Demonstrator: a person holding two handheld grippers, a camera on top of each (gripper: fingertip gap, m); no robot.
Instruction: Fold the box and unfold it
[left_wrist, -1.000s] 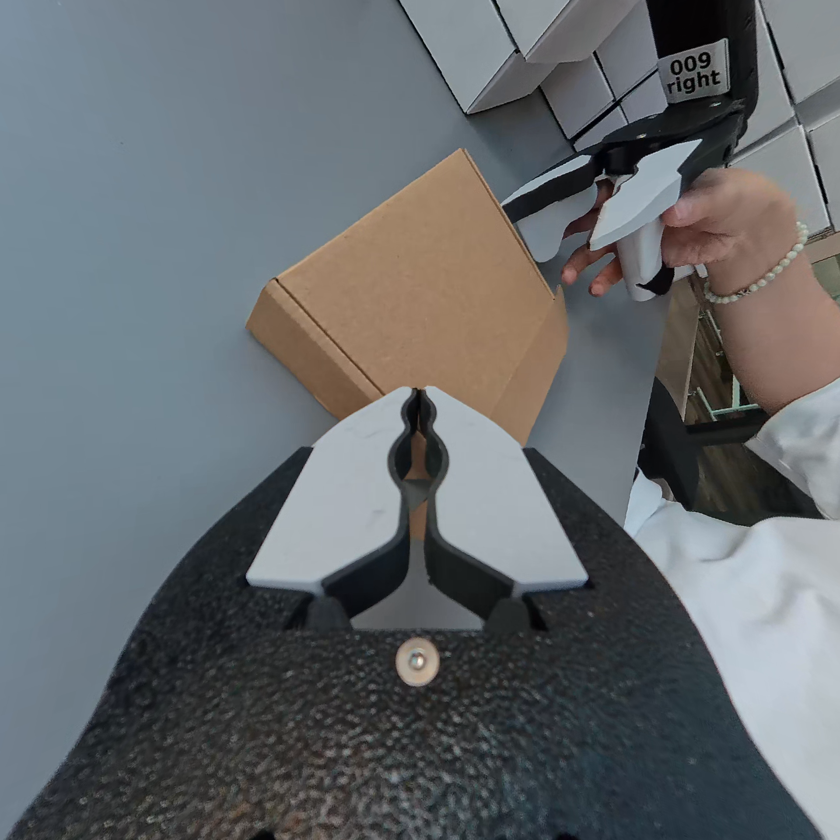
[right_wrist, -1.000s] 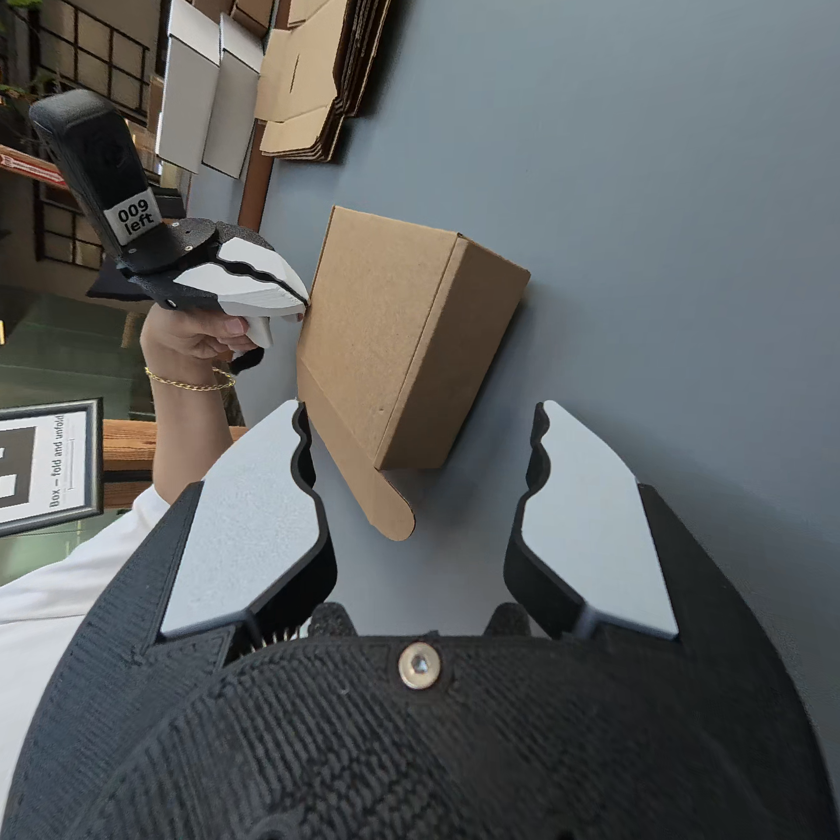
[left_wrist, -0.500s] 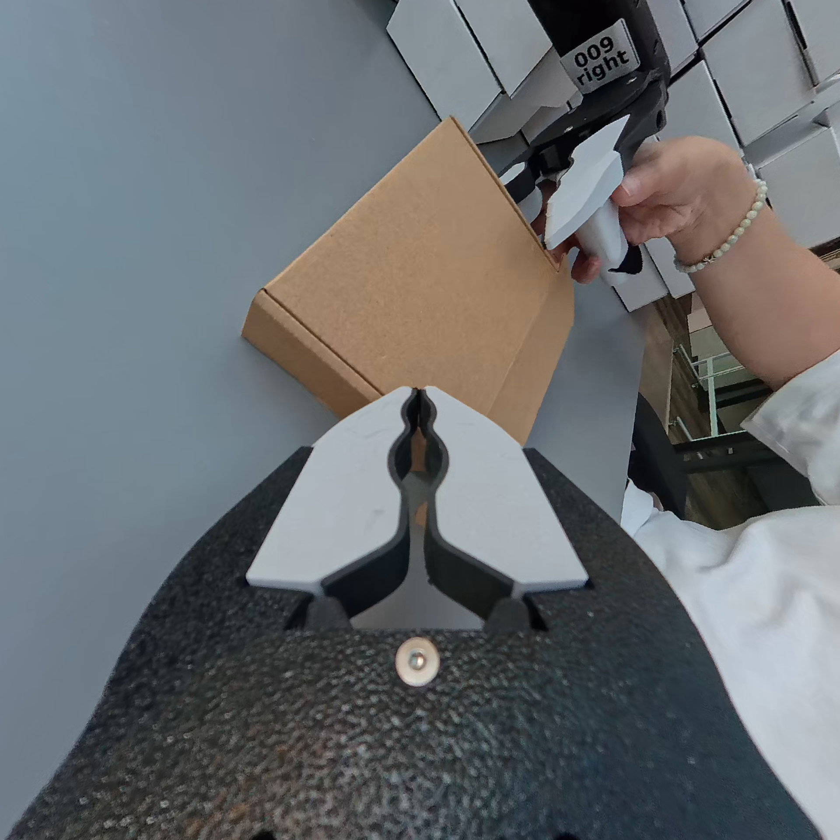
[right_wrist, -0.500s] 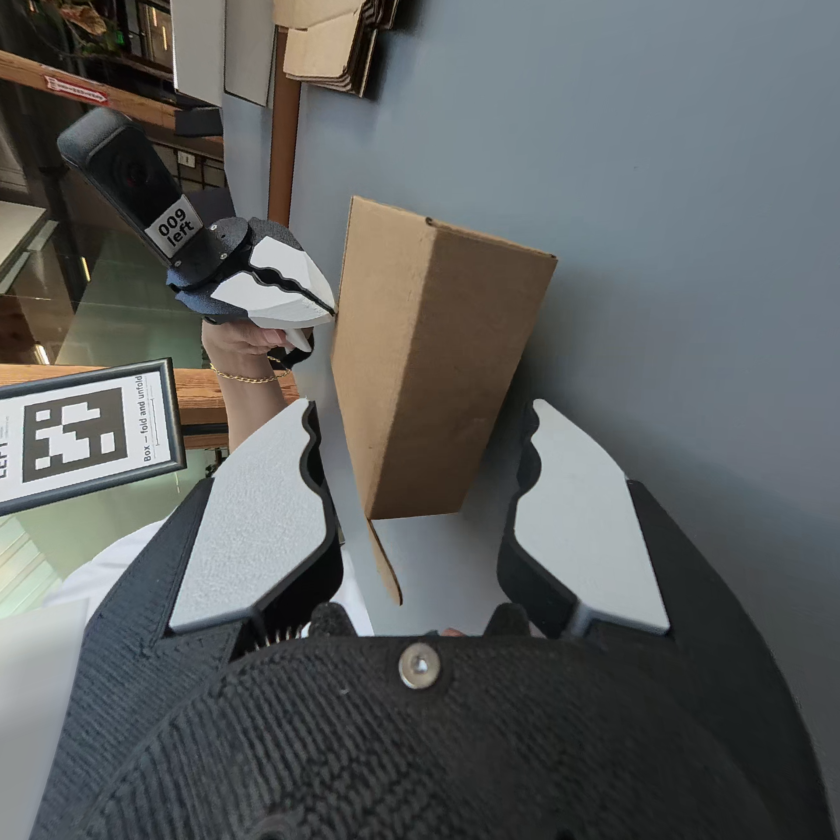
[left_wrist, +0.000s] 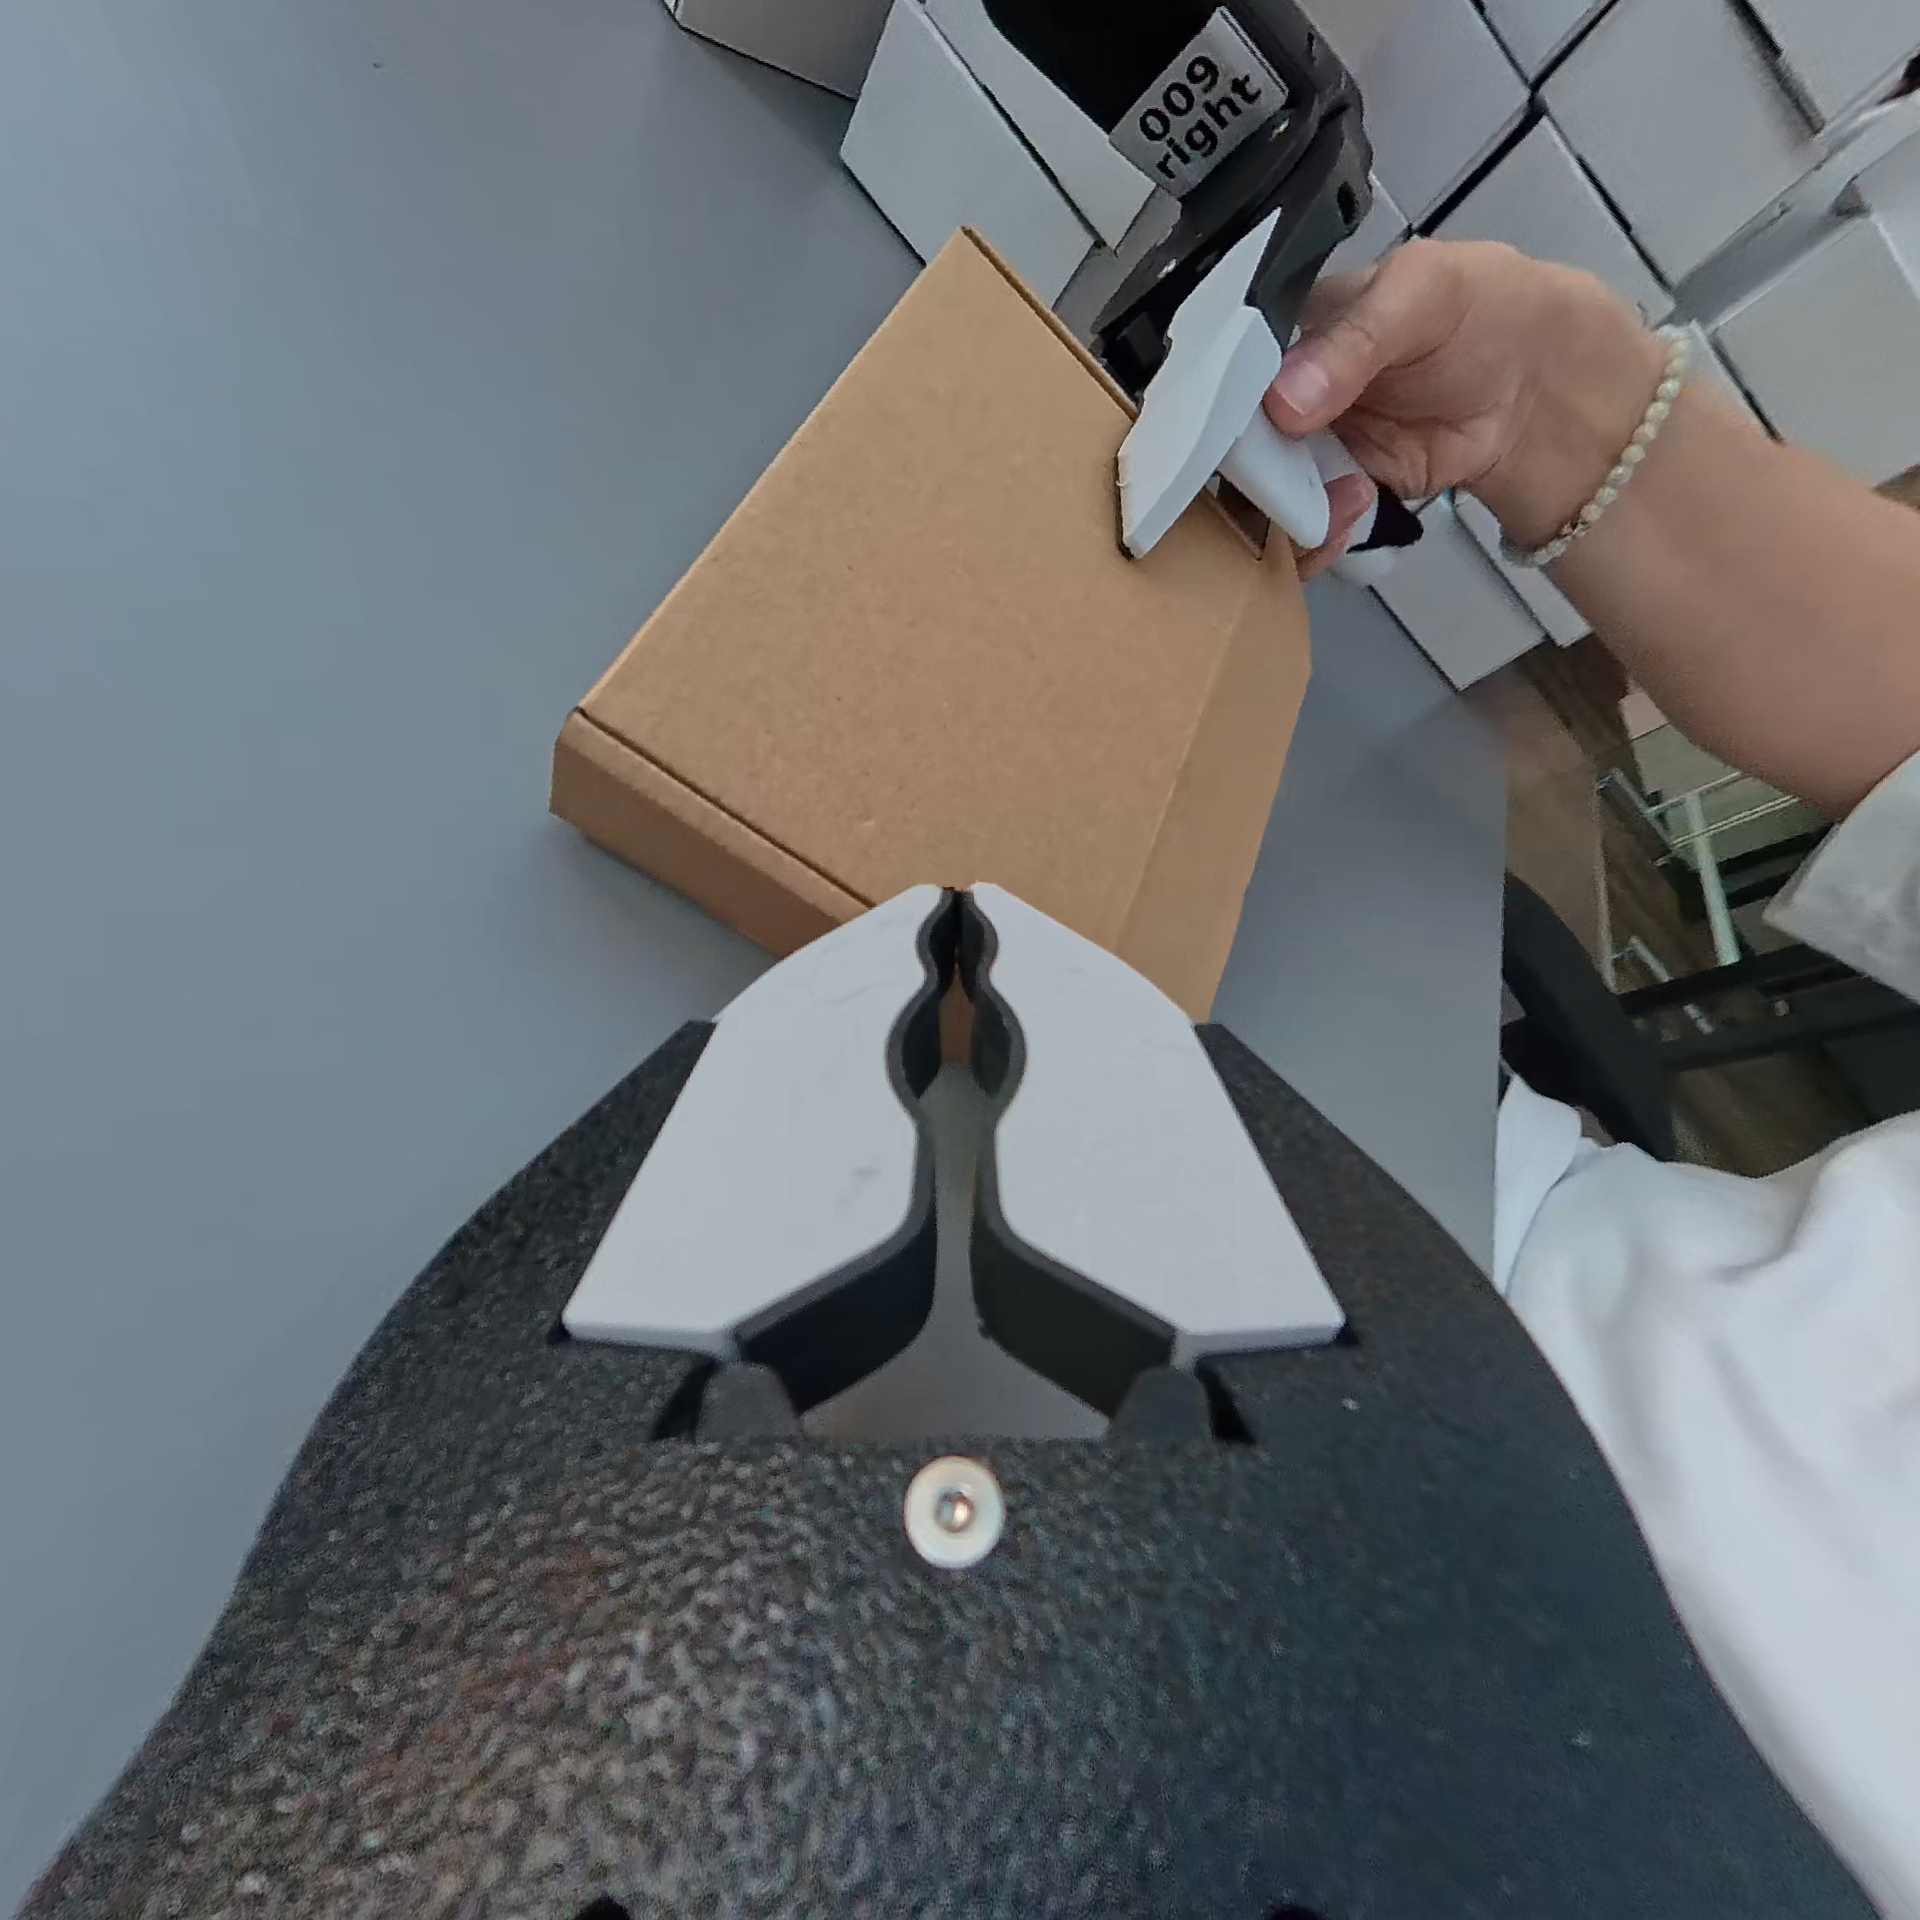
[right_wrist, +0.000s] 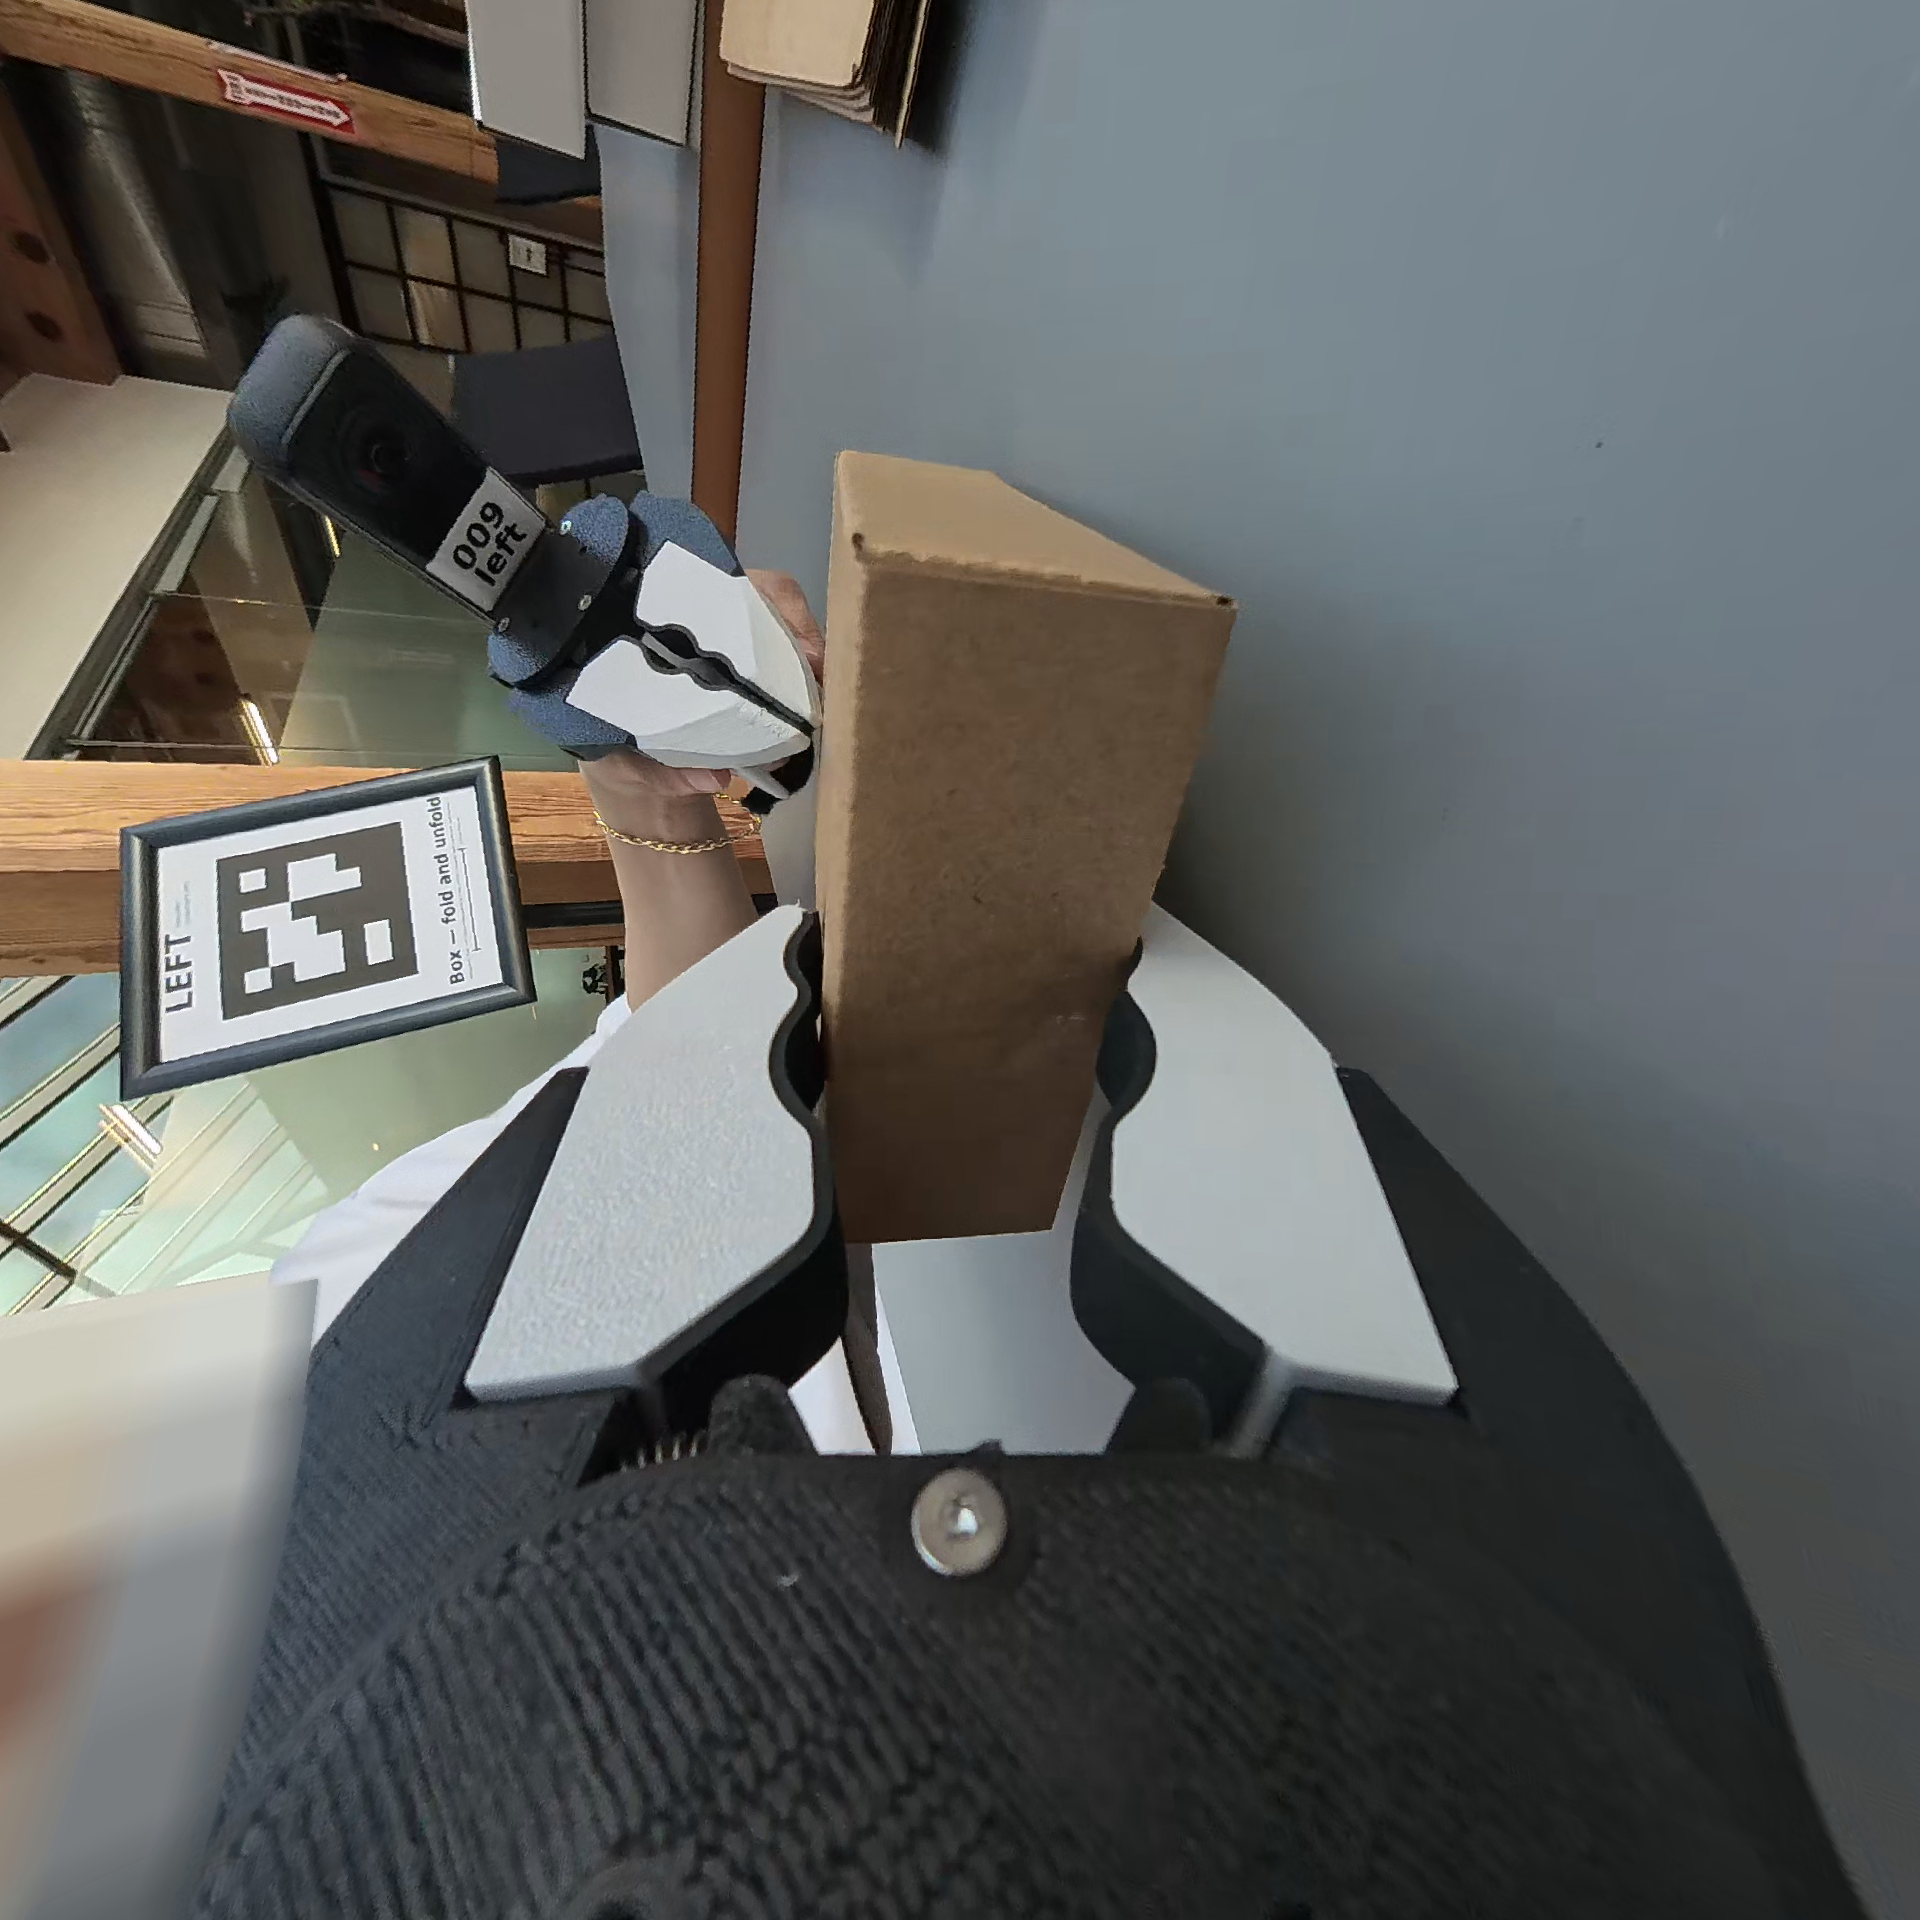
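Note:
A closed brown cardboard box (left_wrist: 935, 644) rests on the grey table (left_wrist: 312, 520). In the right wrist view the box (right_wrist: 997, 831) shows its narrow side face. My right gripper (right_wrist: 966, 935) straddles its near end, both fingers pressed on opposite faces. In the left wrist view that gripper (left_wrist: 1184, 457) sits at the box's far corner. My left gripper (left_wrist: 956, 899) is shut, its tips at the box's near edge. In the right wrist view it (right_wrist: 805, 717) touches the box's broad face, nothing visibly held.
Several white boxes (left_wrist: 1558, 156) are stacked past the box. A stack of flat cardboard sheets (right_wrist: 831, 62) lies at the table's far end. A framed marker sign (right_wrist: 322, 925) stands beyond the table's wooden edge (right_wrist: 727, 312). A white sleeve (left_wrist: 1714, 1351) is close at the right.
My right gripper moved in over the box's end and closed on it. The loose flap seen earlier no longer shows. The left gripper stayed shut at the box.

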